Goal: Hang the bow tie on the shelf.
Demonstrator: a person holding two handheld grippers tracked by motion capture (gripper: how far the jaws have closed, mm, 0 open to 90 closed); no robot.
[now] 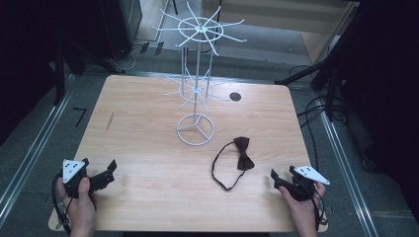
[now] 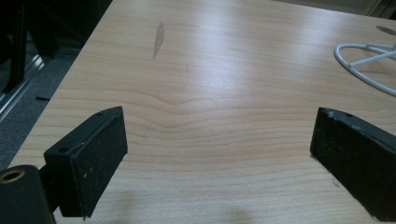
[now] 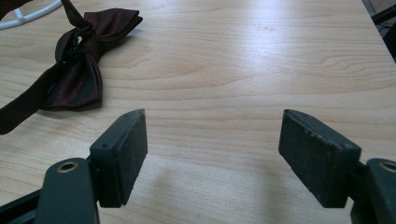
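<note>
Near edge of the pale wood-grain worktop [image 1: 148, 148]: two hands enter from the bottom of the high view, each wrapped around a black two-jaw tool with a grey three-cornered plate on top.

Left tongs [image 1: 109, 169]: held low at the near left corner, hand gripping from below with the thumb over the body, jaws pointing up and to the right across the wood. In the left gripper view the left tongs [image 2: 219, 154] stand released, jaws wide apart with bare wood between them; nothing held.

Right tongs [image 1: 274, 178]: held at the near right corner, hand closed round the body, cable trailing down by the wrist, jaws pointing left toward the middle of the worktop. In the right gripper view the right tongs [image 3: 212, 154] are likewise released, jaws well apart, bare wood between the pads.

Beyond the right tongs: dark maroon satin bow tie [image 1: 243, 153] with its thin dark neck band looped out on the near side. It lies flat on the worktop, right of centre, near the right tongs but clear of them. In the right gripper view the bow tie [image 3: 84, 70] sits ahead and to the left of the jaws.

Further back, centre: white wire display stand [image 1: 196, 129] with a ring base, upright pole and two tiers of radiating hooks. Its base stands just beyond the bow tie, not touching it.

Far side: small round dark hole [image 1: 235, 97] in the worktop, right of the stand.
</note>
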